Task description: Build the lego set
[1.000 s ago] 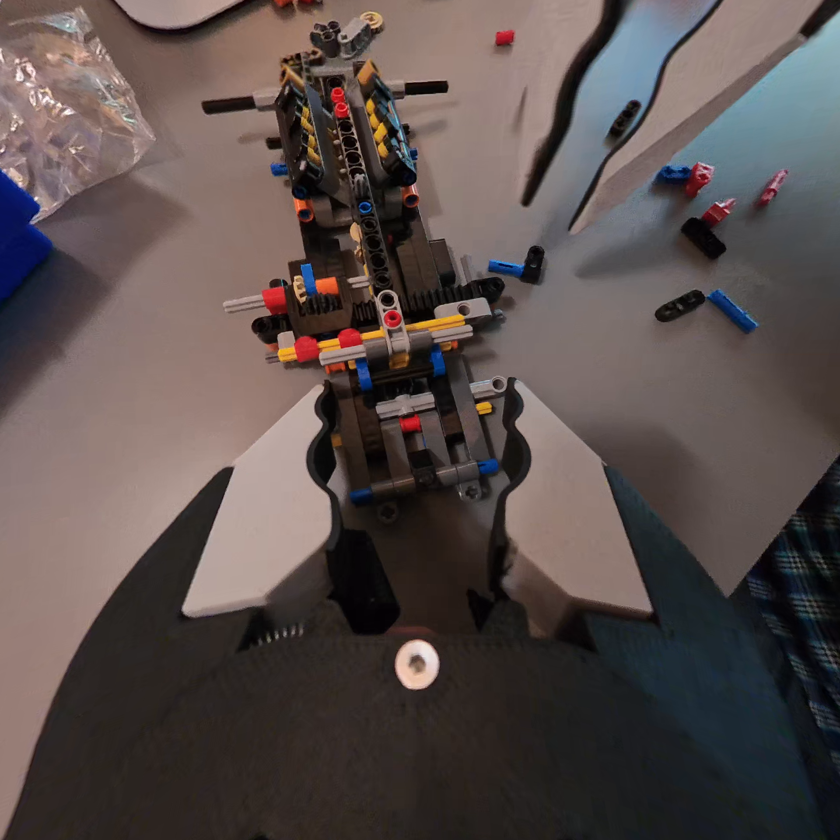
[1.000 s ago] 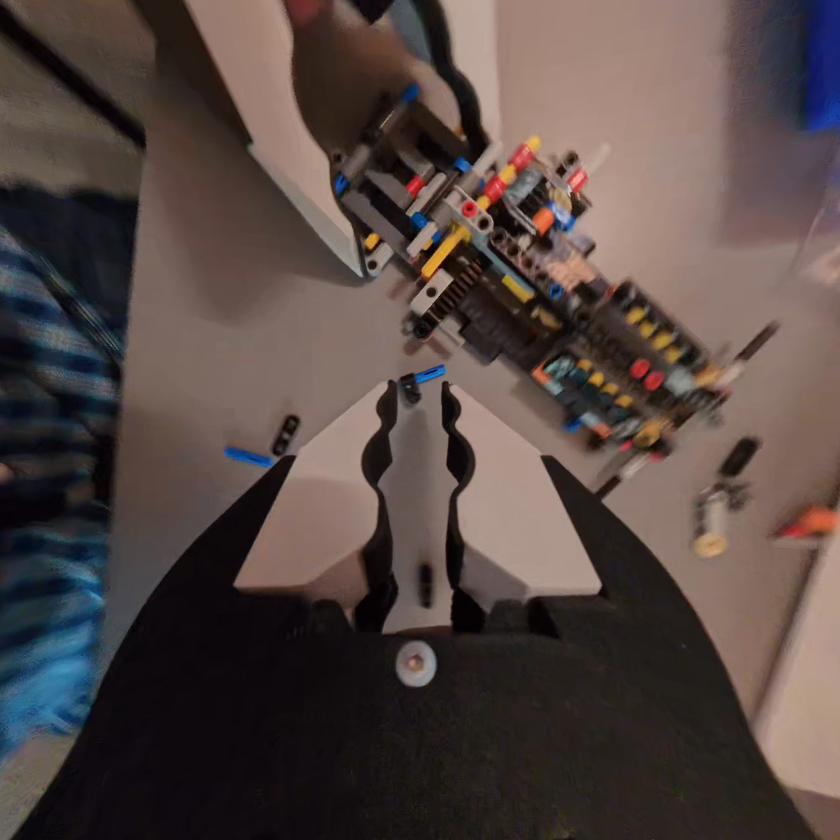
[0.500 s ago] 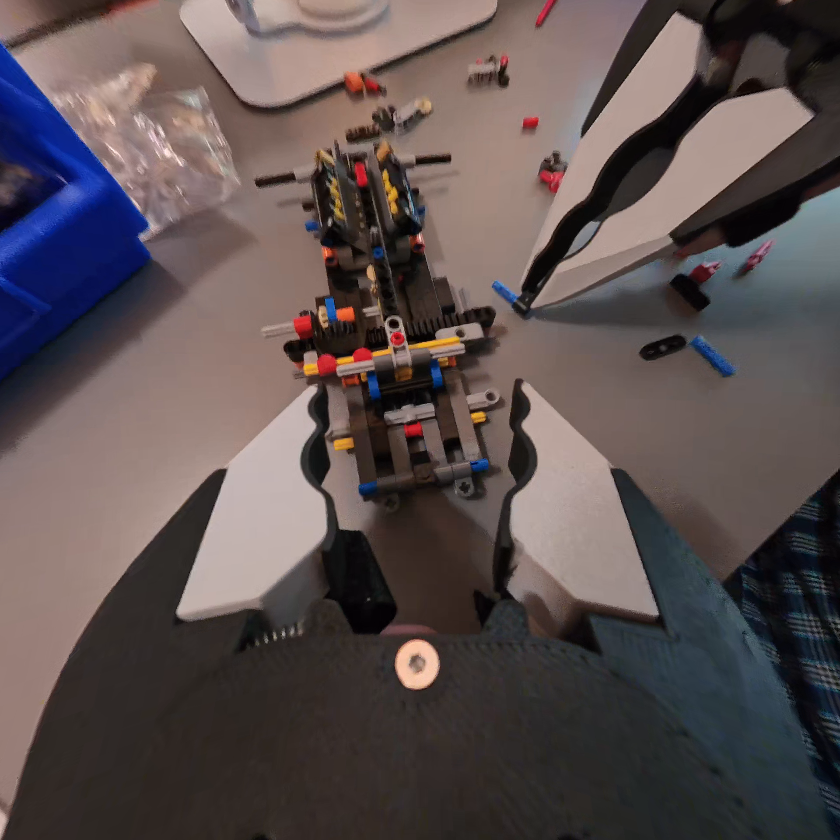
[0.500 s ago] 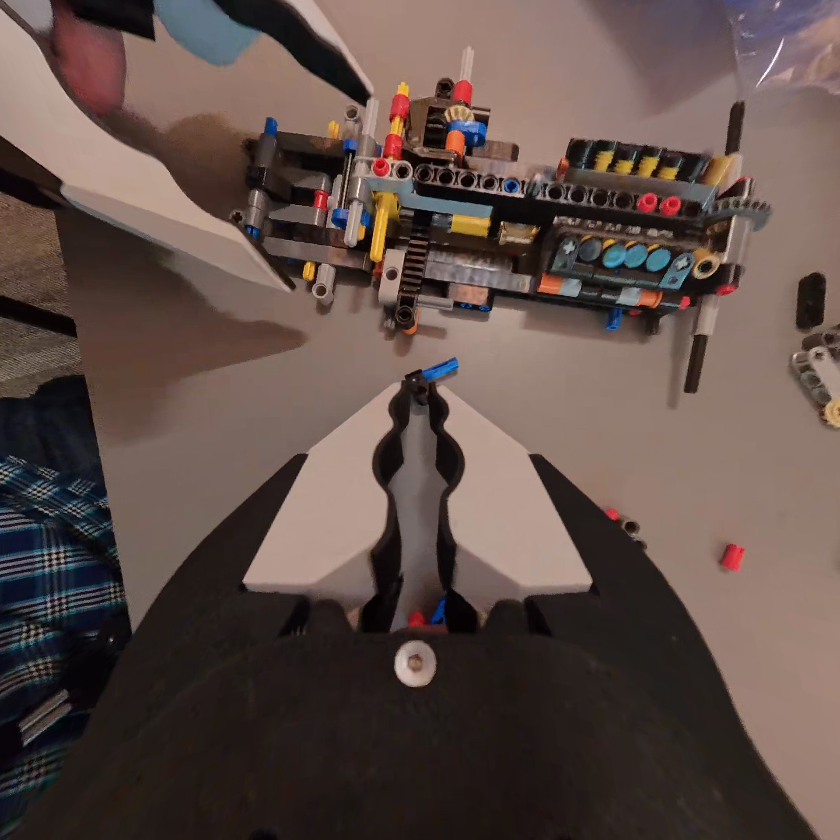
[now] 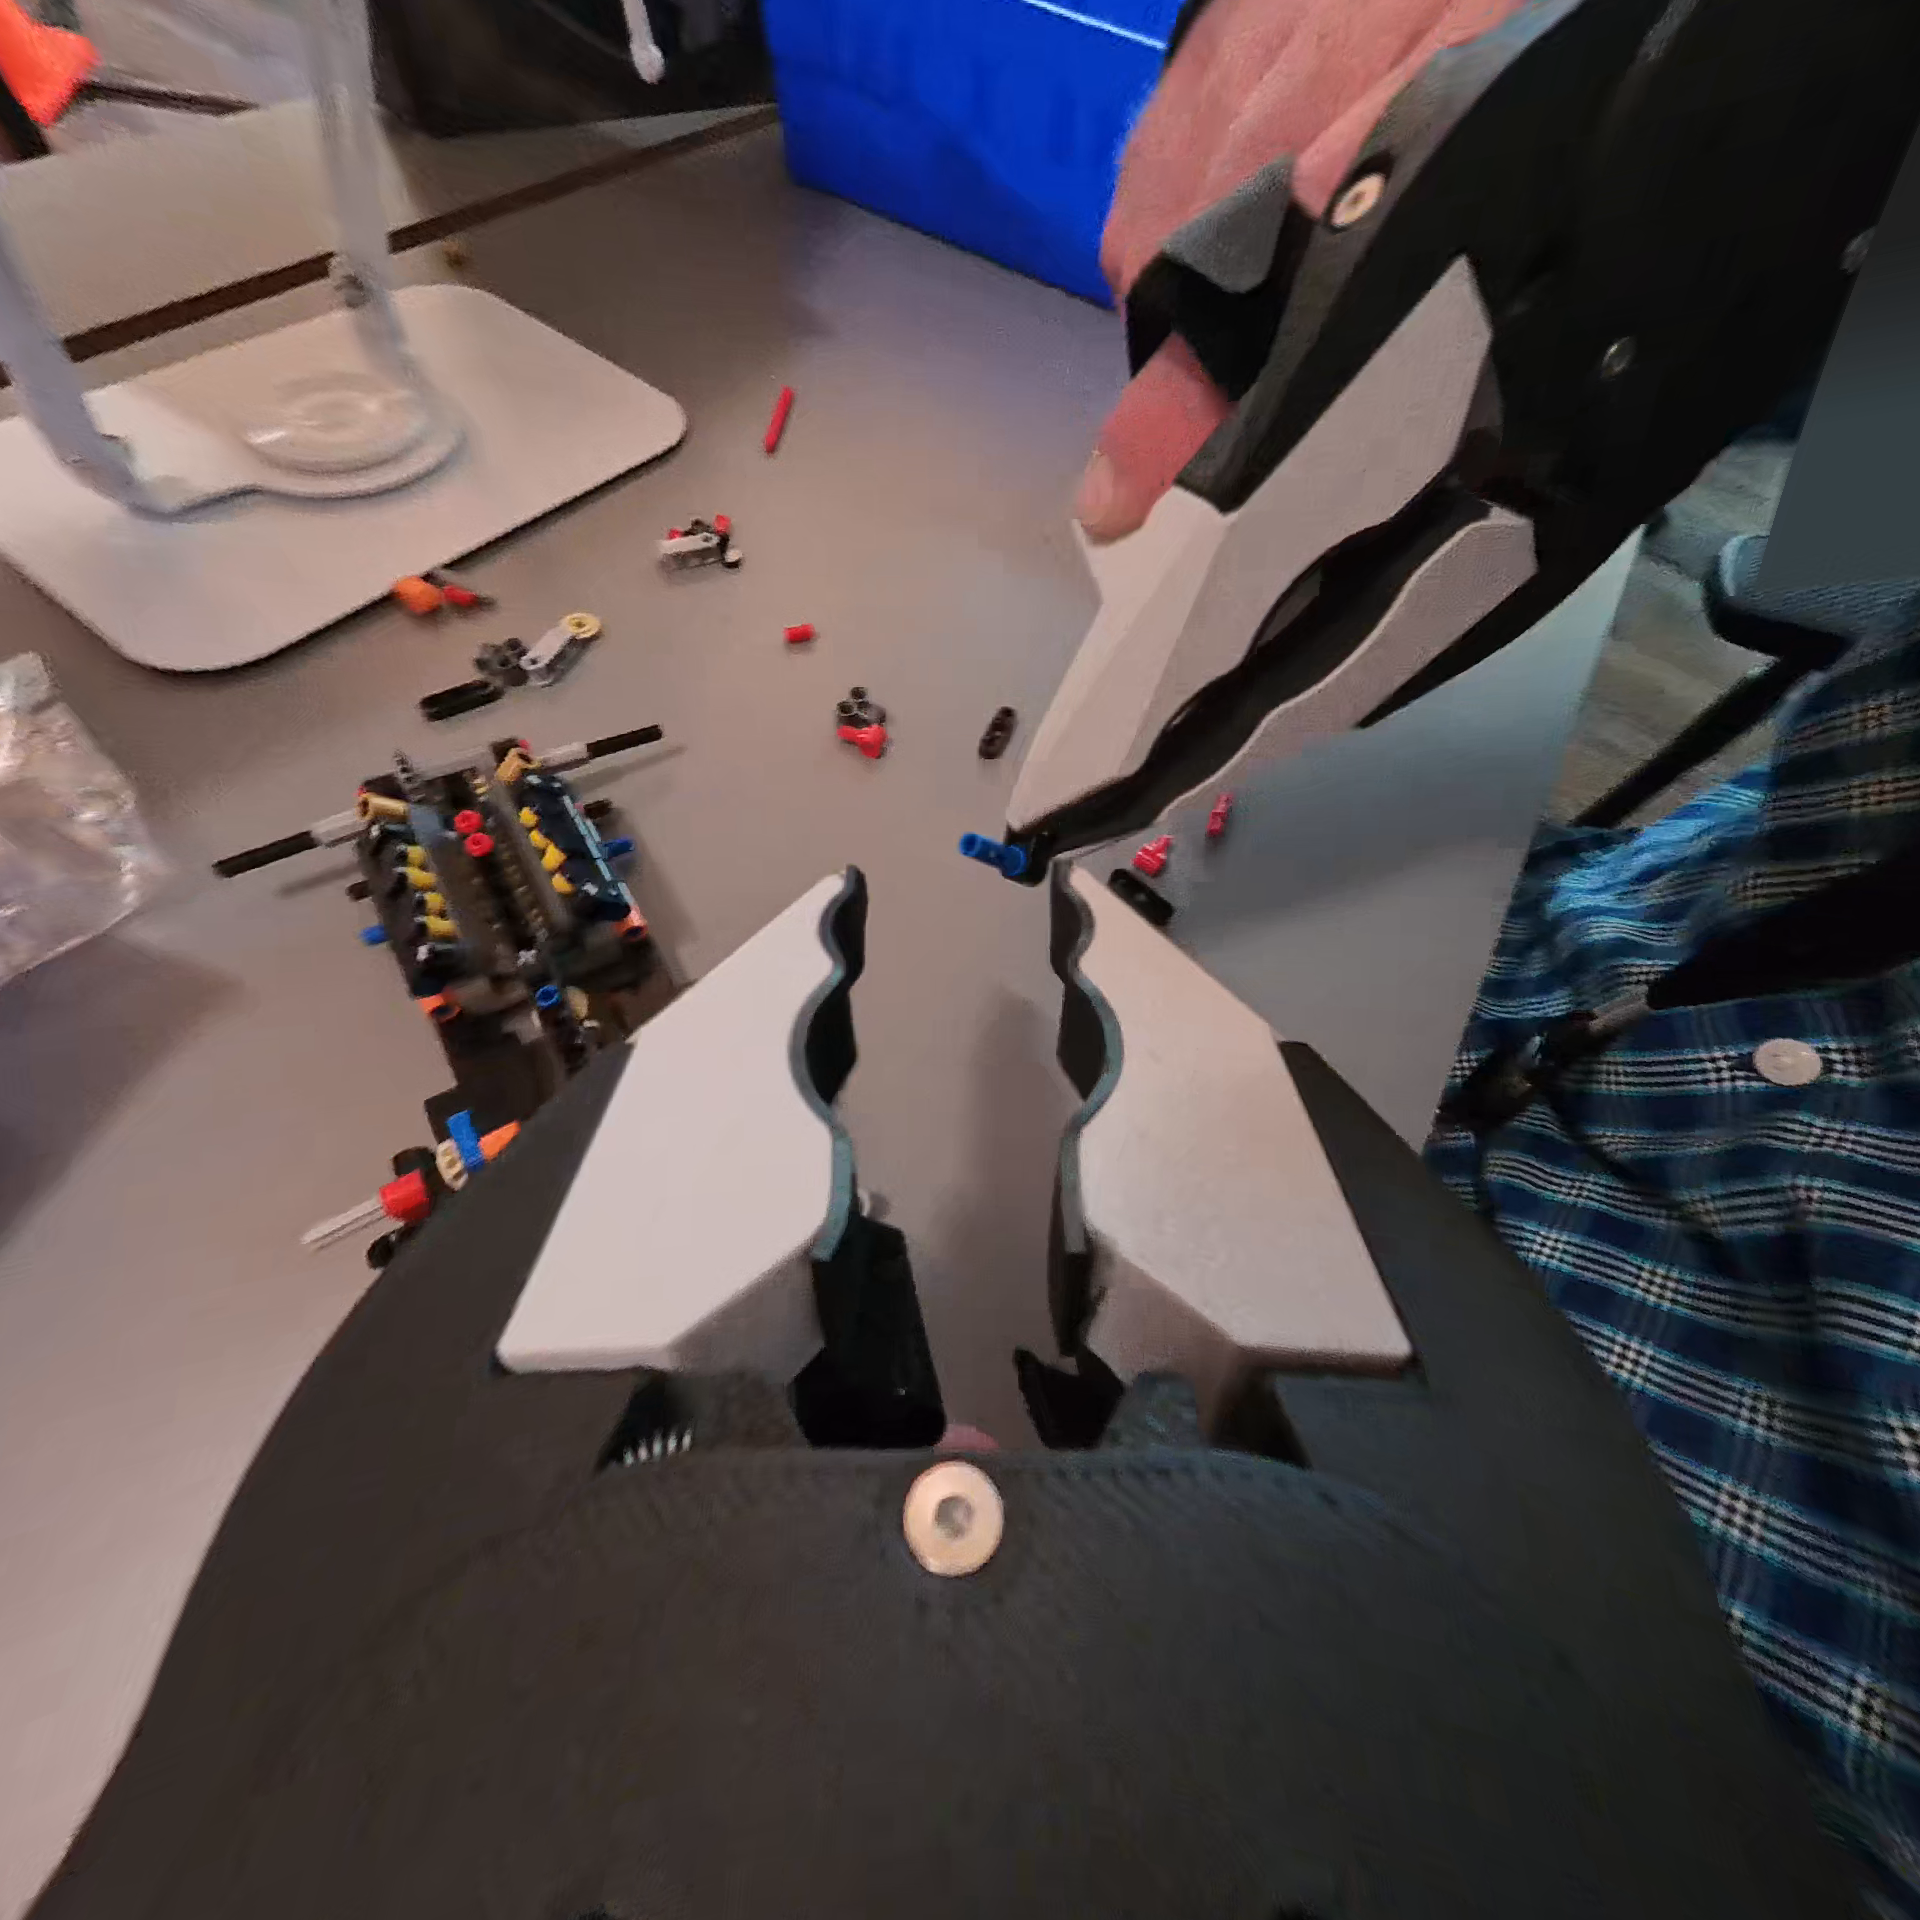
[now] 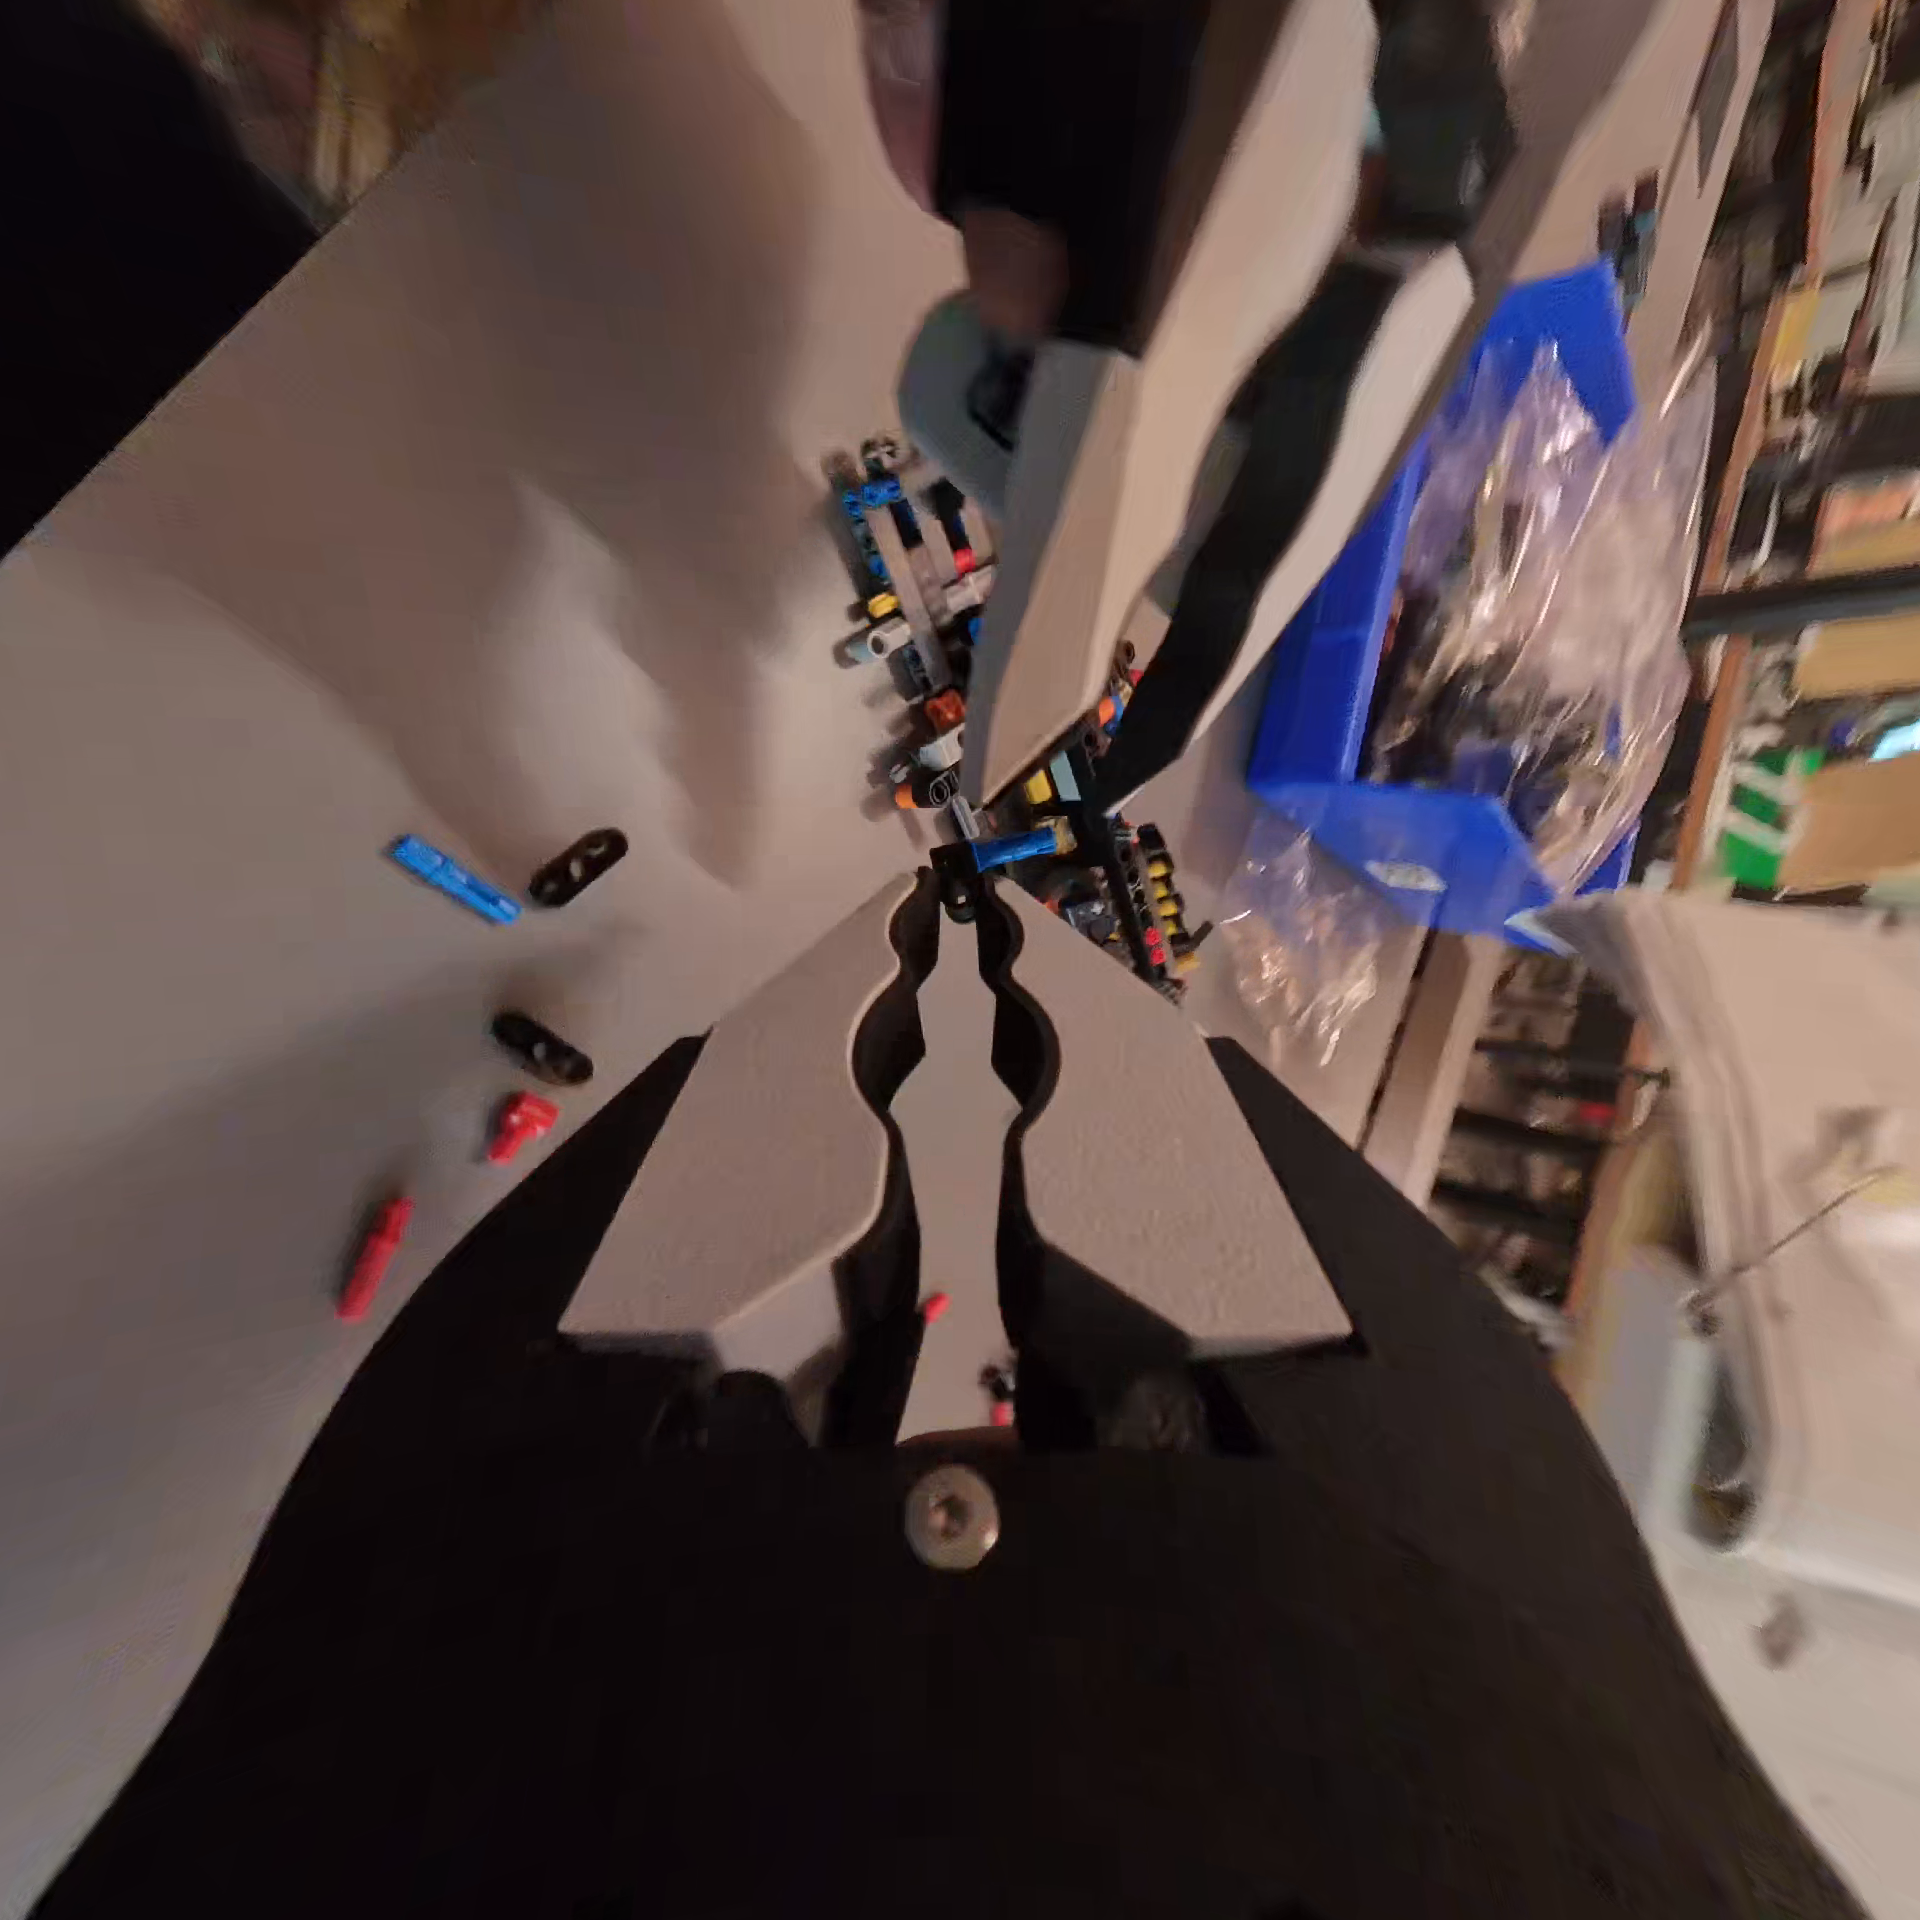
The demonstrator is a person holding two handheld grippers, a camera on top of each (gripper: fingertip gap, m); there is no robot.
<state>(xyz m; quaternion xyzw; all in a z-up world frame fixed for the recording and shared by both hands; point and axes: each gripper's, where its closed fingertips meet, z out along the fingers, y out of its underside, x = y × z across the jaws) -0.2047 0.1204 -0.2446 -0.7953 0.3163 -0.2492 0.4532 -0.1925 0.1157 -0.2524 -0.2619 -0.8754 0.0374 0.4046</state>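
The long multicoloured lego chassis (image 5: 499,904) lies on the grey table (image 5: 935,499), left of my left gripper (image 5: 956,894). The left gripper is open and empty, held above the table; its body hides the chassis's near end. My right gripper (image 6: 954,894) is shut on a small black connector with a blue pin (image 6: 1003,850). In the left wrist view that piece (image 5: 992,852) hangs just beyond my left fingertips, and a hand (image 5: 1195,208) grips the right gripper. In the right wrist view the left gripper (image 6: 1091,582) covers part of the chassis (image 6: 914,623).
Loose red, black and blue pieces (image 5: 862,727) are scattered on the table, more to the right gripper's left (image 6: 452,878). A white stand base (image 5: 312,468), a blue bin (image 6: 1434,727) and a clear plastic bag (image 5: 52,821) sit behind. A plaid sleeve (image 5: 1714,1143) is at the right table edge.
My left gripper has come off the chassis's near end, swung right and narrowed its jaws. My right gripper has lifted the black-and-blue piece off the table up to the left fingertips.
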